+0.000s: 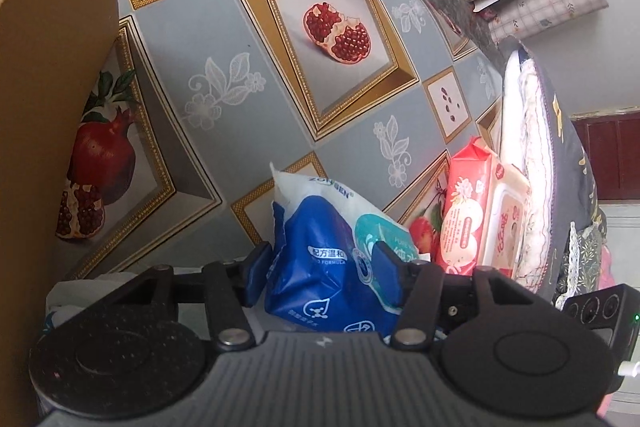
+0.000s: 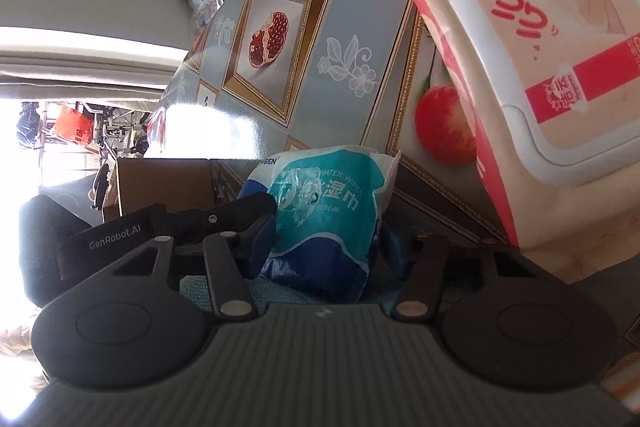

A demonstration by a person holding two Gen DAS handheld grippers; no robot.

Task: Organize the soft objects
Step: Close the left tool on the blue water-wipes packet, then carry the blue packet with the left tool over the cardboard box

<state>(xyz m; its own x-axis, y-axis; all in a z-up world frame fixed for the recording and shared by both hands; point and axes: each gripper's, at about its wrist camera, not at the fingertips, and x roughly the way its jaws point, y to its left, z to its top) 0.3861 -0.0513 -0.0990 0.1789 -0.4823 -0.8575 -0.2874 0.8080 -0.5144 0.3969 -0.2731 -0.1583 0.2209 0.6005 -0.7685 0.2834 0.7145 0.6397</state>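
Slippage risk: blue wipes pack (image 1: 320, 247) stands on the patterned table (image 1: 248, 99), clamped by left gripper (image 1: 320, 267) and flanked by right gripper (image 2: 328, 247), whose contact is unclear, so uneven squeeze may buckle the soft pack.

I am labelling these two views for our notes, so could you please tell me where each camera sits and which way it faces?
Left wrist: on the left gripper, facing down along its fingers at the blue wipes pack between them, with the pink wipes pack and cardboard box to the sides.
Right wrist: on the right gripper, facing the same blue pack from its other side; the left gripper's finger shows there.
Shared: both packs, the box and the pomegranate tablecloth.
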